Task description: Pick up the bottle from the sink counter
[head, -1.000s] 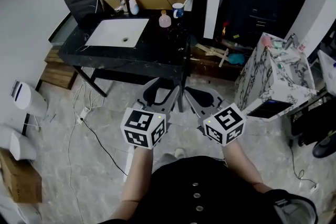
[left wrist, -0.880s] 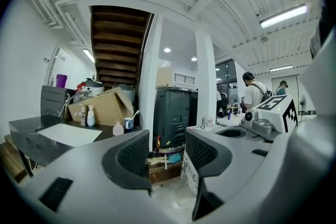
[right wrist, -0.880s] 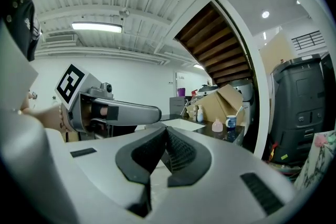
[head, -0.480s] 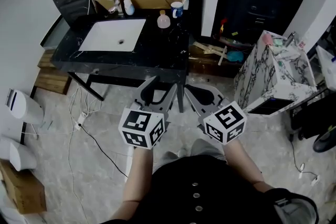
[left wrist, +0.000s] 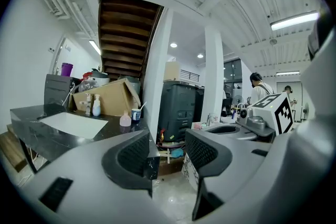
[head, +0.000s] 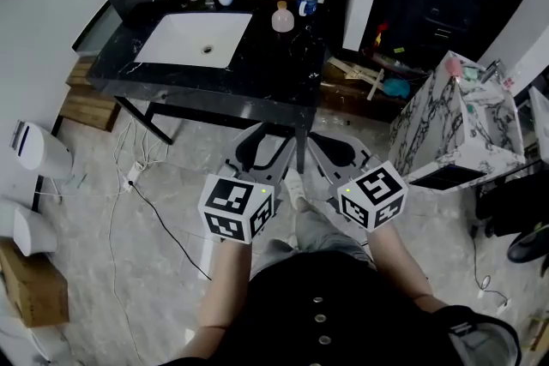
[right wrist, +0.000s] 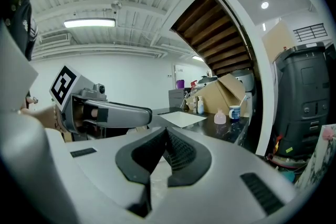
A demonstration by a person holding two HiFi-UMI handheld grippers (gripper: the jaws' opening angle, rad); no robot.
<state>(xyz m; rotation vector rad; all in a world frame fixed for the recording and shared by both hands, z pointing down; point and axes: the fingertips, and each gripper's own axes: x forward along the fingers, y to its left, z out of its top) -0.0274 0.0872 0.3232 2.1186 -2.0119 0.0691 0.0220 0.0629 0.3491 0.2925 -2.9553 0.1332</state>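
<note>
The black table (head: 266, 73) stood well ahead, the pink bottle (head: 281, 17) upright on it right of the sink (head: 193, 39). The left tool (left wrist: 168, 152) gaped half open, empty, and the right tool (right wrist: 164, 152) was closed on nothing; approach and grasp both remained to be done.

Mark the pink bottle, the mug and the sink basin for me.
pink bottle (head: 282, 20): head view, its rounded body.
mug (head: 307, 3): head view, its outer wall.
sink basin (head: 180, 39): head view, bare white floor beside the drain.
</note>
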